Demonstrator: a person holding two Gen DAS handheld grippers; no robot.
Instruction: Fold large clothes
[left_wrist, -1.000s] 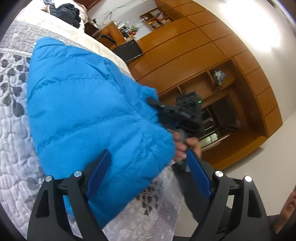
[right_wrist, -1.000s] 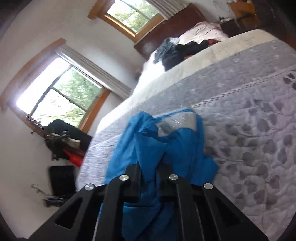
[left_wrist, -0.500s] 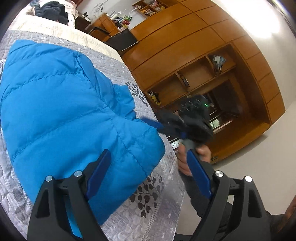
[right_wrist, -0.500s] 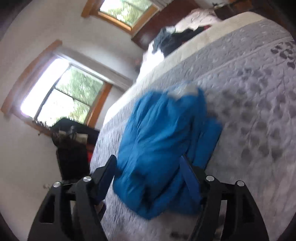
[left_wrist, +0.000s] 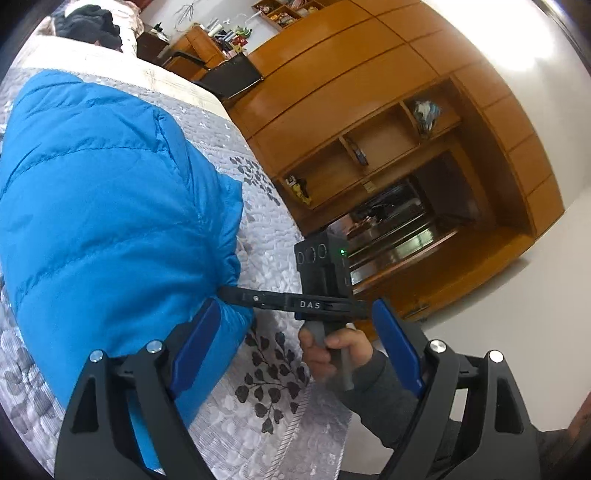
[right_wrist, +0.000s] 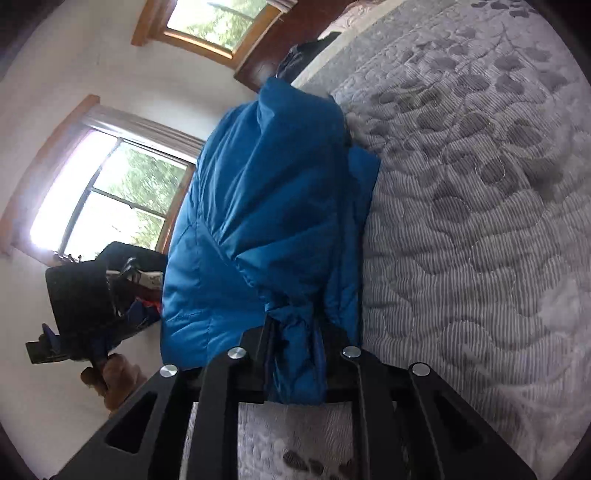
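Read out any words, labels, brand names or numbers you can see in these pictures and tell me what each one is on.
"DAS": white letters on the black body of the right gripper, seen in the left wrist view.
Items on the wooden shelves: too small and blurred to read.
Nothing readable shows on the blue jacket, the bedspread or the left gripper.

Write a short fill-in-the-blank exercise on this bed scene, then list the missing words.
1. The puffy jacket on the bed is coloured ____.
2. The right gripper is shut on the jacket's ____.
3. The left gripper has its fingers spread ____.
4. The quilt carries a pattern of ____.

Missing words: blue; edge; open; leaves
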